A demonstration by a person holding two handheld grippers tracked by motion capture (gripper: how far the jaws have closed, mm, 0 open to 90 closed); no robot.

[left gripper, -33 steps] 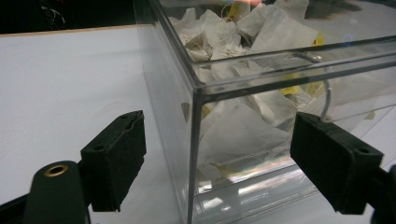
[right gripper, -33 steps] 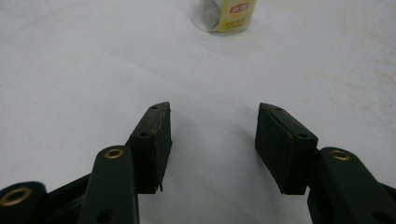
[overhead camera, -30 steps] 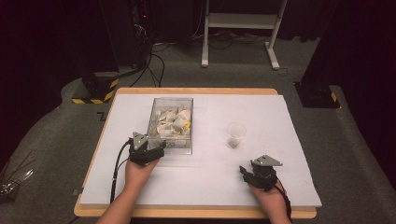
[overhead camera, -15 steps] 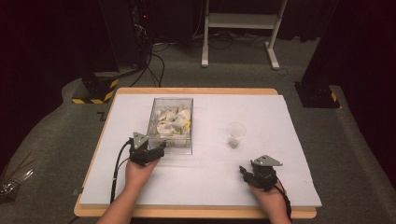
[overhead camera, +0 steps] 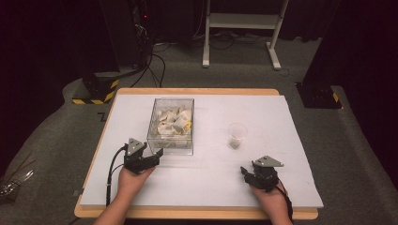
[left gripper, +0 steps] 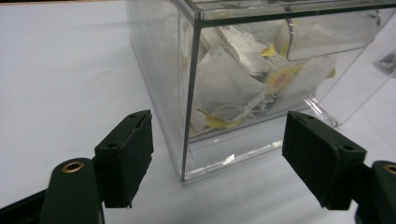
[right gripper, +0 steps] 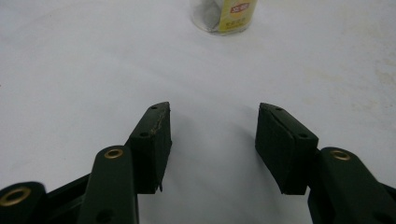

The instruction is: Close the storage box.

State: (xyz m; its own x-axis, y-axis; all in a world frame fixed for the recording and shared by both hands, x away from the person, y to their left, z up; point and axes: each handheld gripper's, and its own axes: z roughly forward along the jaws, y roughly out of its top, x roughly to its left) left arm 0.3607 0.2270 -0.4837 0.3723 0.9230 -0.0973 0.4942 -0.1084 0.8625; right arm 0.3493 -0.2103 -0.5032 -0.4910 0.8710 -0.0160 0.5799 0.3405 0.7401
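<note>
Clear box [overhead camera: 171,125] of sachets, cup [overhead camera: 237,136] beside

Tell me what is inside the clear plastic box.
The clear box holds a loose heap of white tea bags, some with yellow tags. The bags at the bottom of the heap are covered by those above, so their number cannot be told.
</note>
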